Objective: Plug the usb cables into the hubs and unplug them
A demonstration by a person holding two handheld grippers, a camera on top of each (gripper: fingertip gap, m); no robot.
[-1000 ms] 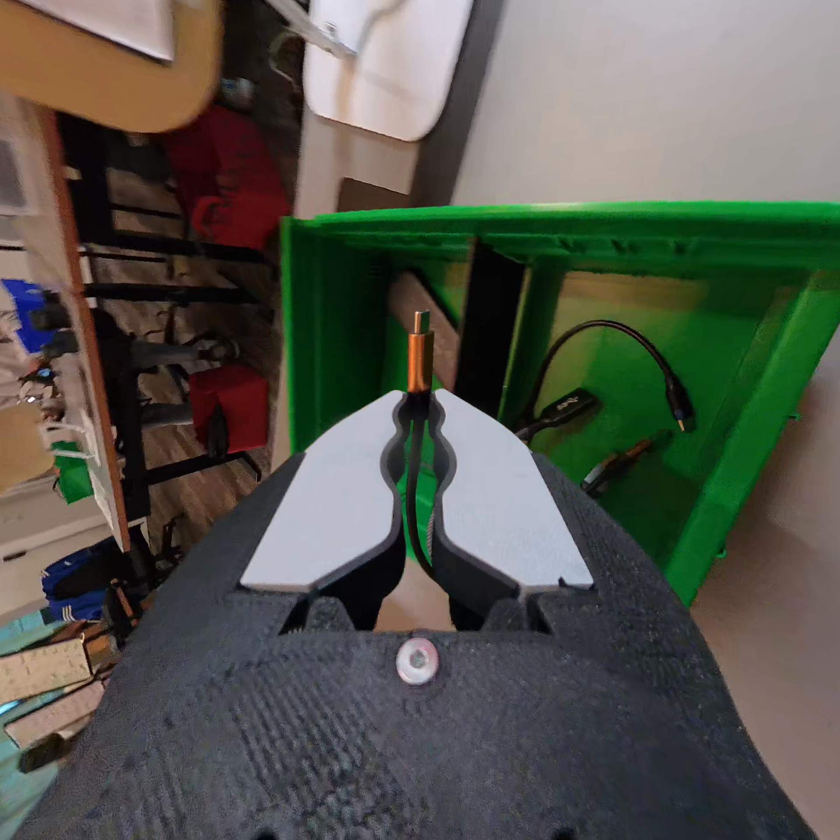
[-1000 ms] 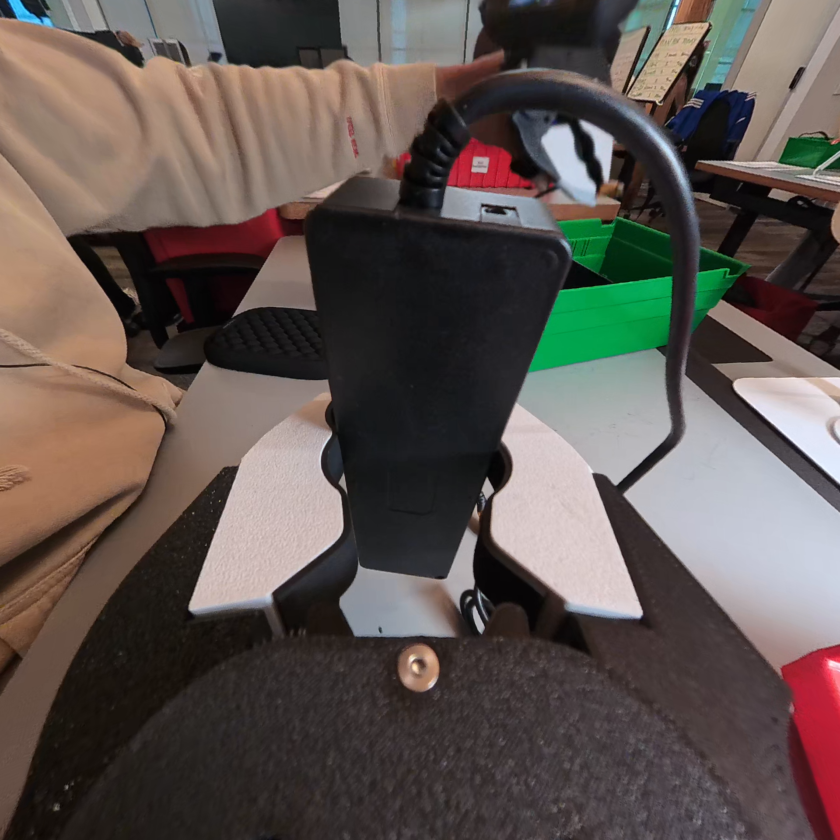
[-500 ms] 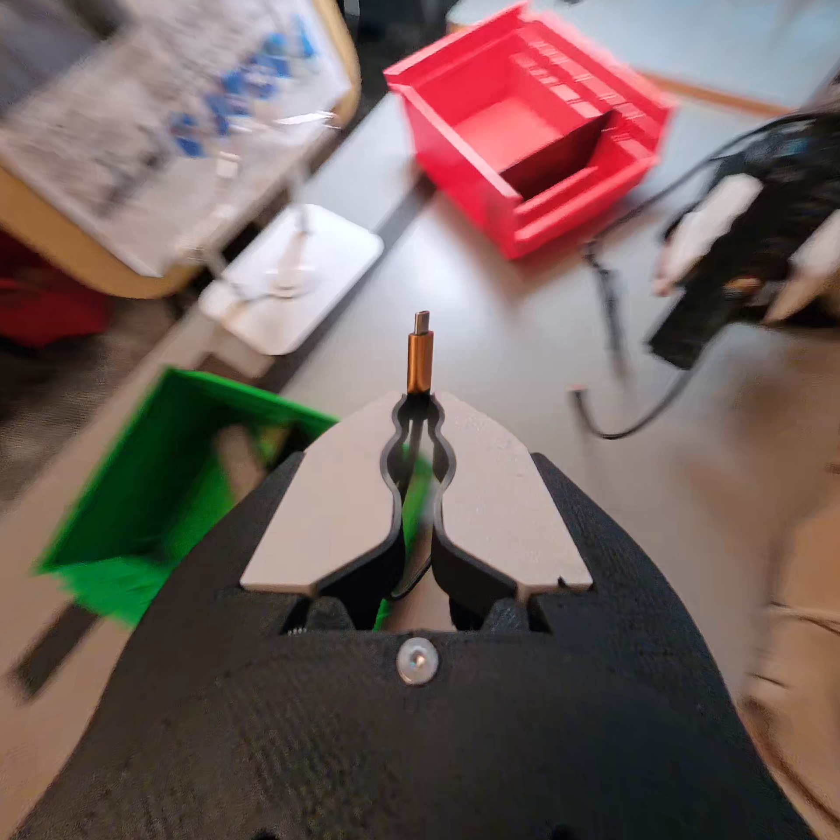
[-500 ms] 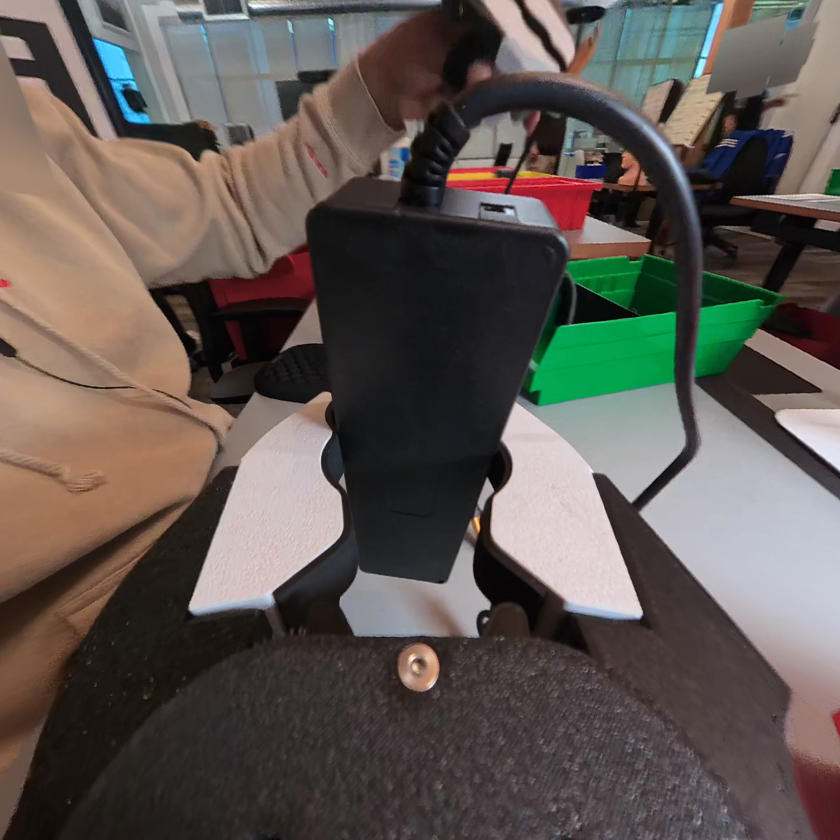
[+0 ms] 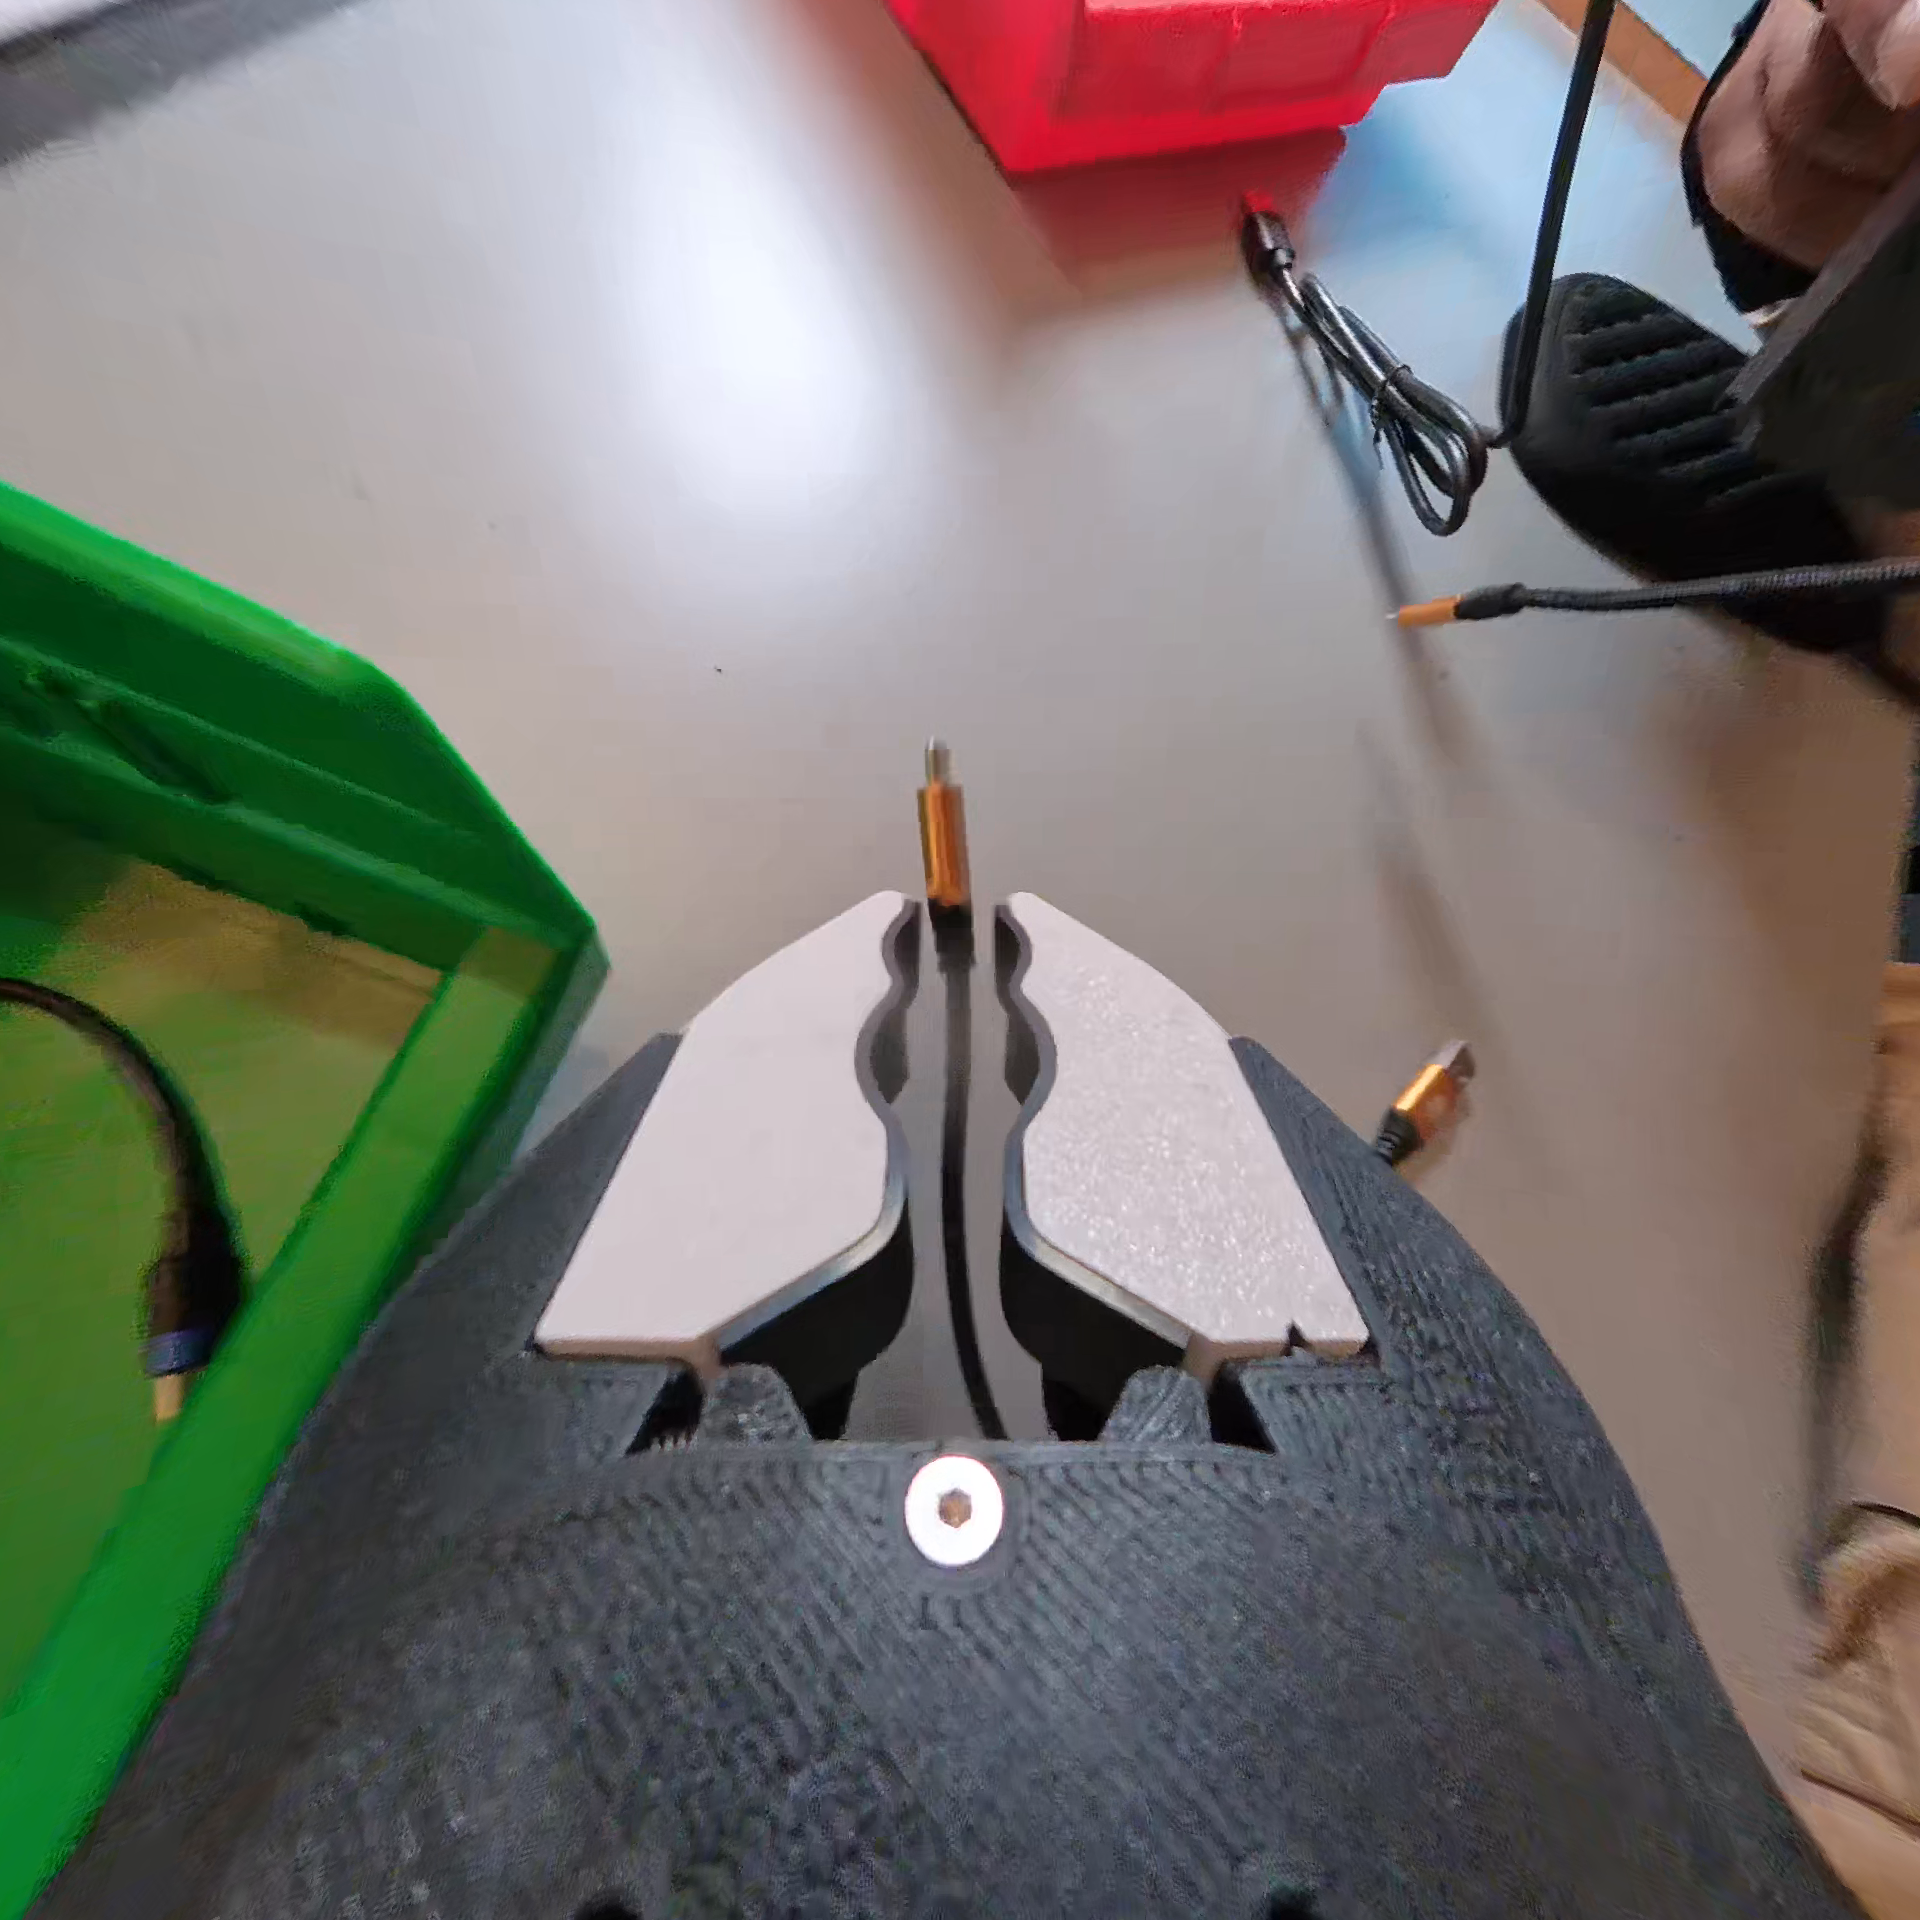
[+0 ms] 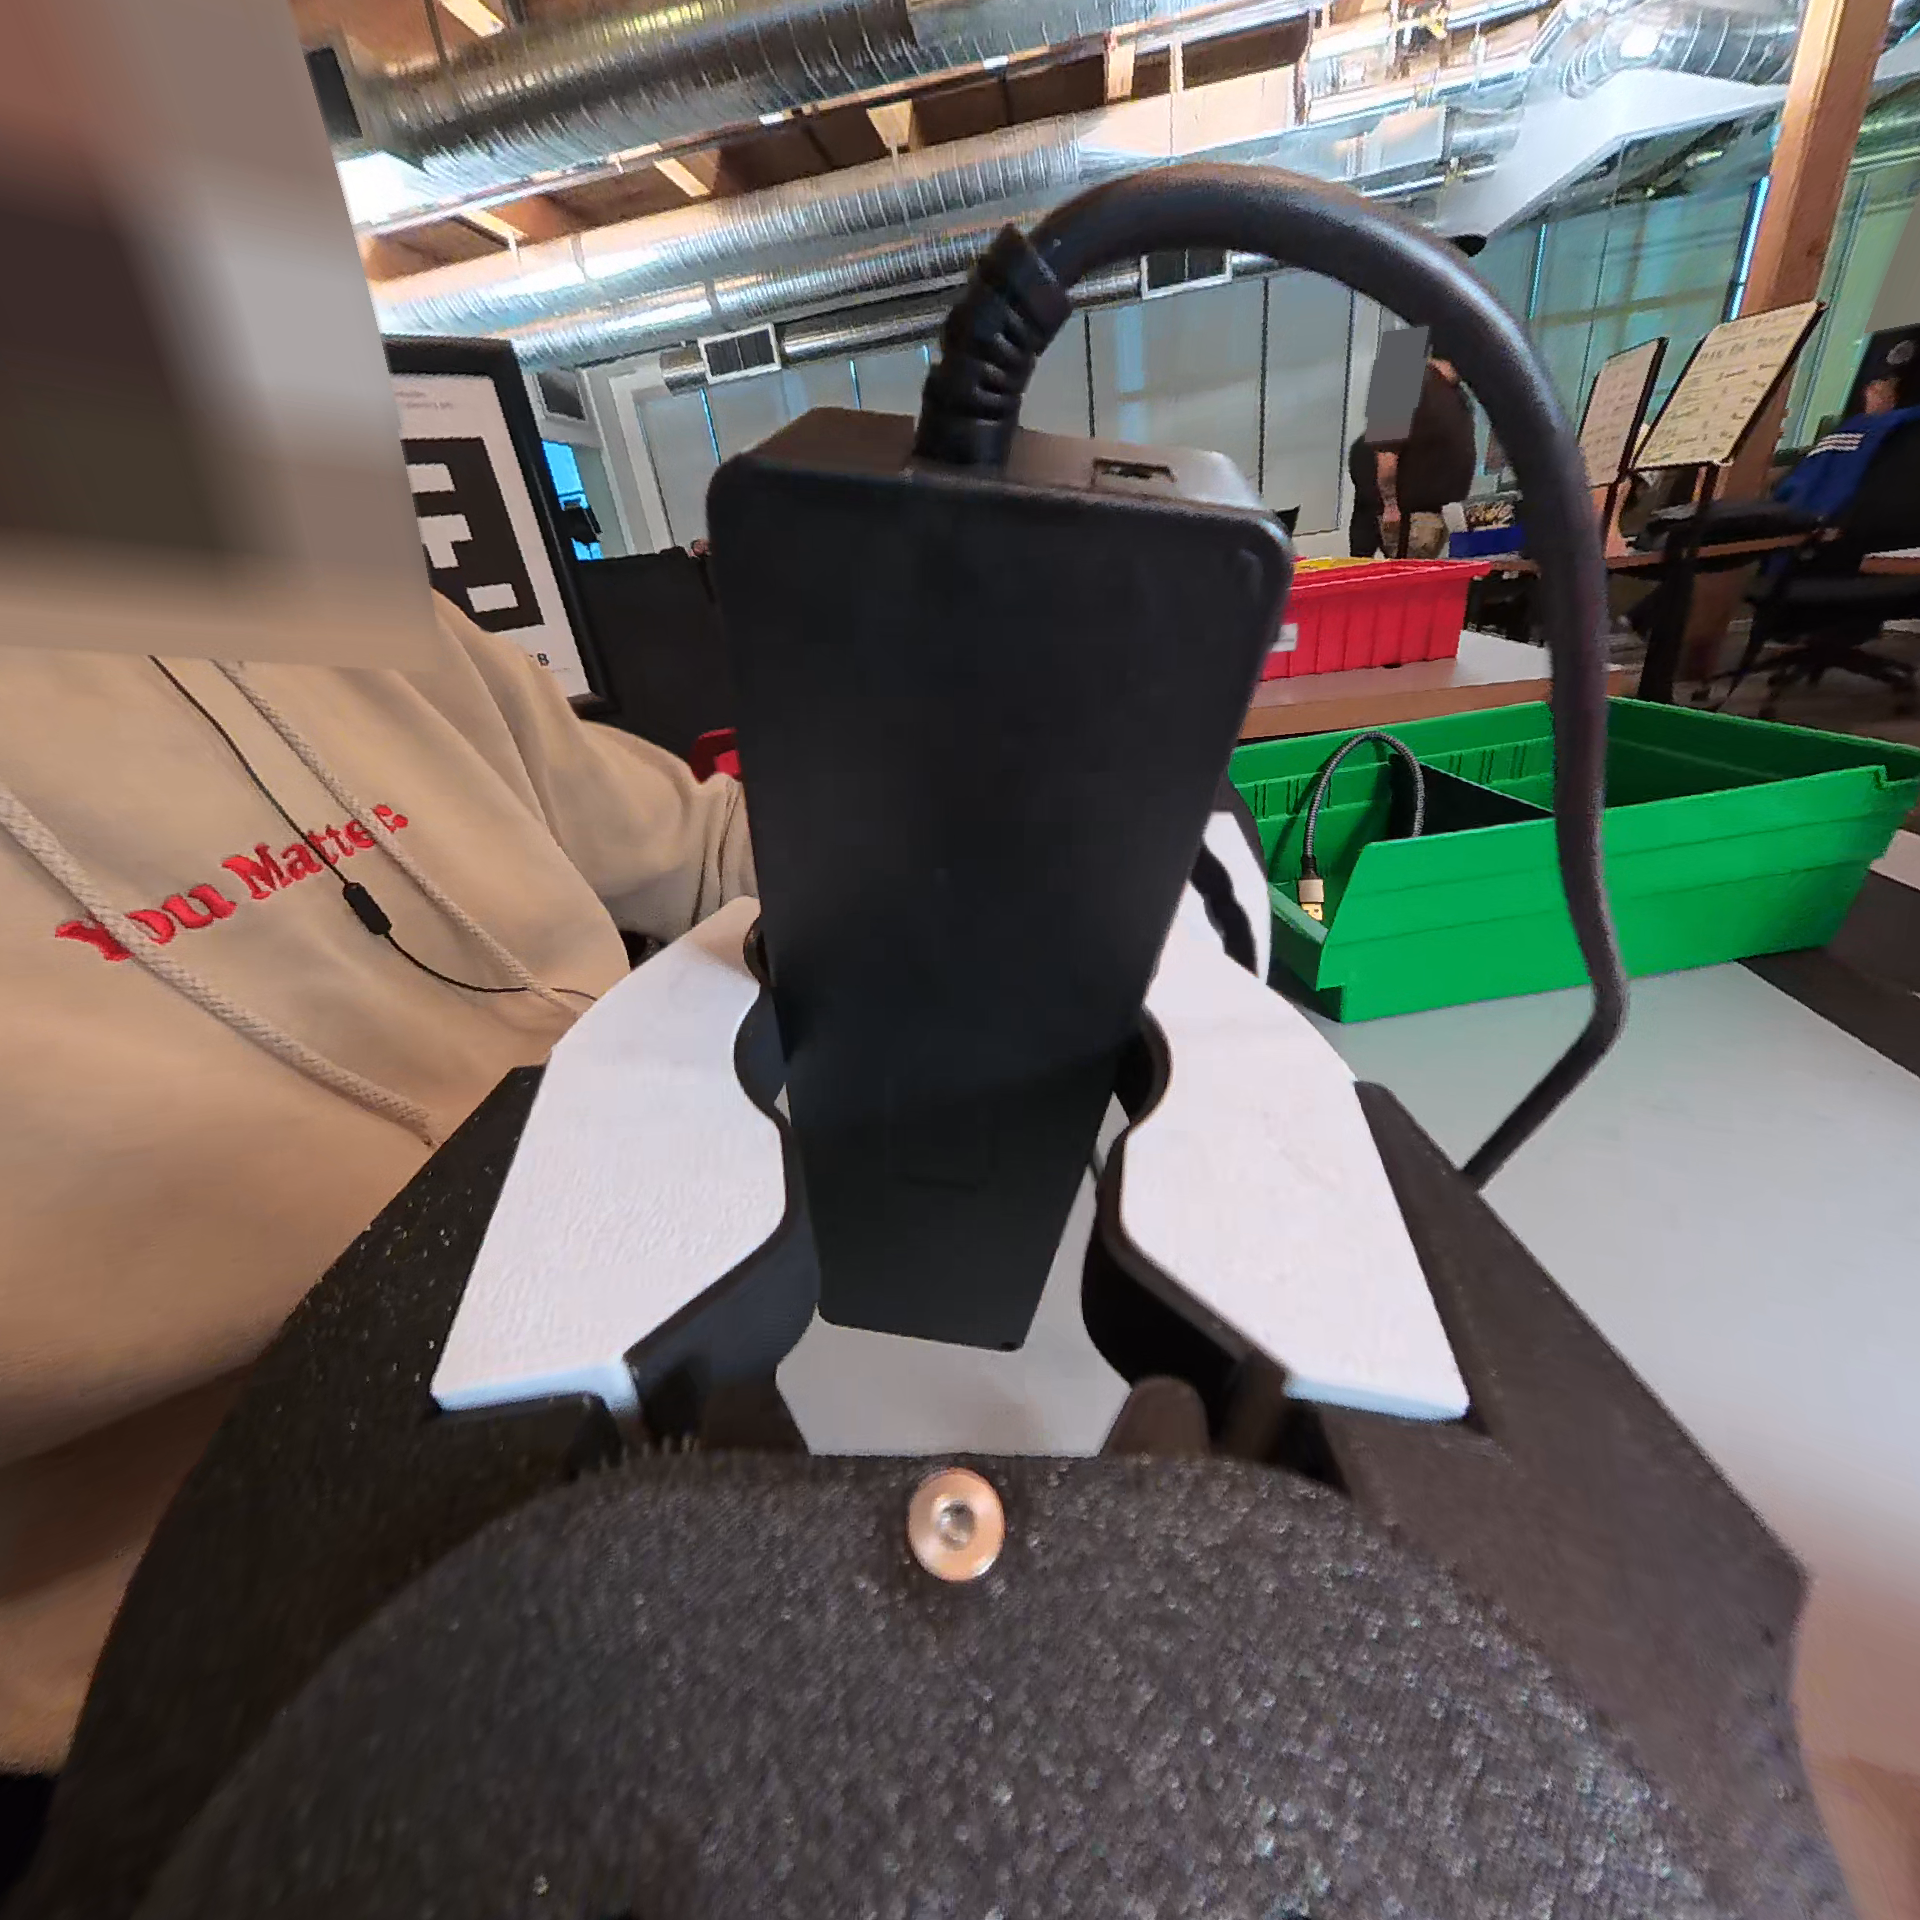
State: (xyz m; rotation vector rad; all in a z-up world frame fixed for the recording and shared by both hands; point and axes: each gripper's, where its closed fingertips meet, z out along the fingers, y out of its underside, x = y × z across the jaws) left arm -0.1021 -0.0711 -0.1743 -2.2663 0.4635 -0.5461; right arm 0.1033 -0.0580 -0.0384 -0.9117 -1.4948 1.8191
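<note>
My left gripper [image 5: 951, 914] points down at the grey table [image 5: 675, 416] beside the green bin [image 5: 312, 727]. Its jaws stand a little apart. A thin black usb cable with an orange plug [image 5: 943, 852] runs loose through the gap, and its other orange plug [image 5: 1429, 1101] shows at the right. My right gripper [image 6: 956, 997] is shut on a black hub [image 6: 987, 779], held upright. The hub has a port on its top face [image 6: 1132, 473], and its thick black lead [image 6: 1558, 623] loops over to the right.
A red bin [image 5: 1195, 62] sits at the far edge, with a bundled black cable [image 5: 1382, 395] and a braided cable with an orange tip [image 5: 1434, 613] near it. The green bin [image 6: 1662, 883] holds a braided cable [image 6: 1311, 894]. A person in a beige hoodie [image 6: 260, 987] is close on the left.
My left gripper swung from the green bin over to the table and now points down at it. Its jaws have parted slightly around the cable. The right gripper tilted the hub upward.
</note>
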